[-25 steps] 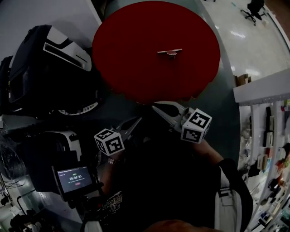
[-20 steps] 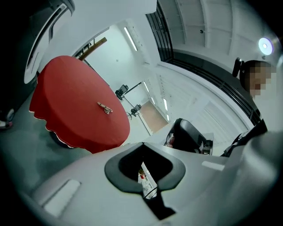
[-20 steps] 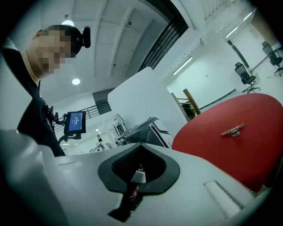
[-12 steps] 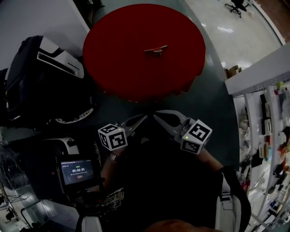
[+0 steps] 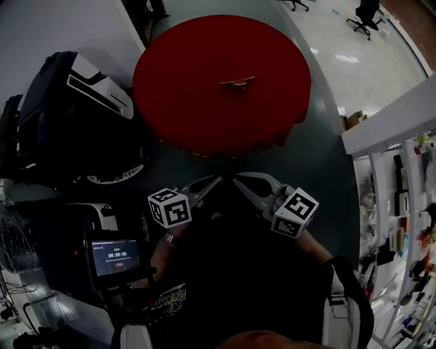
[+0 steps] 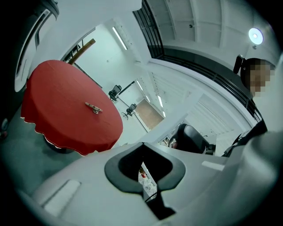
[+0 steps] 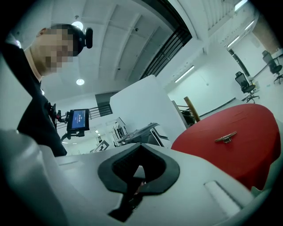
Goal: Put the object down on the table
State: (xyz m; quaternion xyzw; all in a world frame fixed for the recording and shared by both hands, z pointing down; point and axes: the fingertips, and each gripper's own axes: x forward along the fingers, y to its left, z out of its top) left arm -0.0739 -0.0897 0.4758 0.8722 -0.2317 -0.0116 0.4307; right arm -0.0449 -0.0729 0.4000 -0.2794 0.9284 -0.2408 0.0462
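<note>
A small bronze-coloured metal object (image 5: 237, 83) lies near the middle of the round red table (image 5: 184, 102), with nothing touching it. It also shows in the left gripper view as a small metal object (image 6: 93, 107) and in the right gripper view as a small metal object (image 7: 226, 137). Both grippers are held close to the person's body, well short of the table's near edge. The left gripper (image 5: 214, 181) and the right gripper (image 5: 239, 181) point their tips toward each other. Each one's jaws are shut with nothing between them, as seen at the left gripper (image 6: 143, 170) and the right gripper (image 7: 138, 171).
A black case with a white device (image 5: 82, 88) stands left of the table. A small screen with a timer (image 5: 113, 256) is at the lower left. Shelves with goods (image 5: 402, 218) line the right side. Office chairs (image 5: 368, 10) stand far off on the pale floor.
The grippers have stayed near the body, their tips drawn a little closer together. The head view has shifted slightly. The metal object has not moved on the table.
</note>
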